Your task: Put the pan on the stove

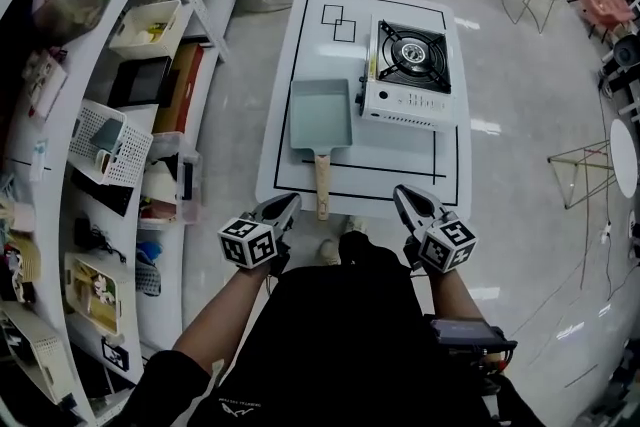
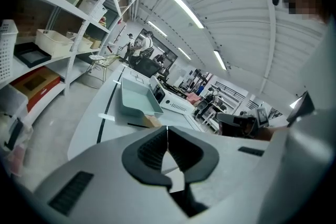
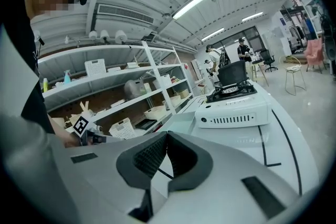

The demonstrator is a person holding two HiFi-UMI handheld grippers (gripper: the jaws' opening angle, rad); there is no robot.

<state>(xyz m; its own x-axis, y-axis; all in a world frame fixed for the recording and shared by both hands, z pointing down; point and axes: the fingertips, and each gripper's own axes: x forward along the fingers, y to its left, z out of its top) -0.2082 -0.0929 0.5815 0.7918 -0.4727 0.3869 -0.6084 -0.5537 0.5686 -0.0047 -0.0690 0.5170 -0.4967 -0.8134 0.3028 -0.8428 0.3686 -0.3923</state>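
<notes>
The task is judged not yet begun: the pale blue rectangular pan with a wooden handle lies on the white desk with black line markings. It is just left of the white portable gas stove with a black burner, and its handle is pointed at the near edge. The left gripper and right gripper are held at that edge, the fingers of each pressed together on nothing. Next, one gripper's fingers would have to be opened, clamped on the handle, and the pan lifted right onto the burner. In the left gripper view only the handle's end is seen; in the right gripper view the pan is barely made out.
</notes>
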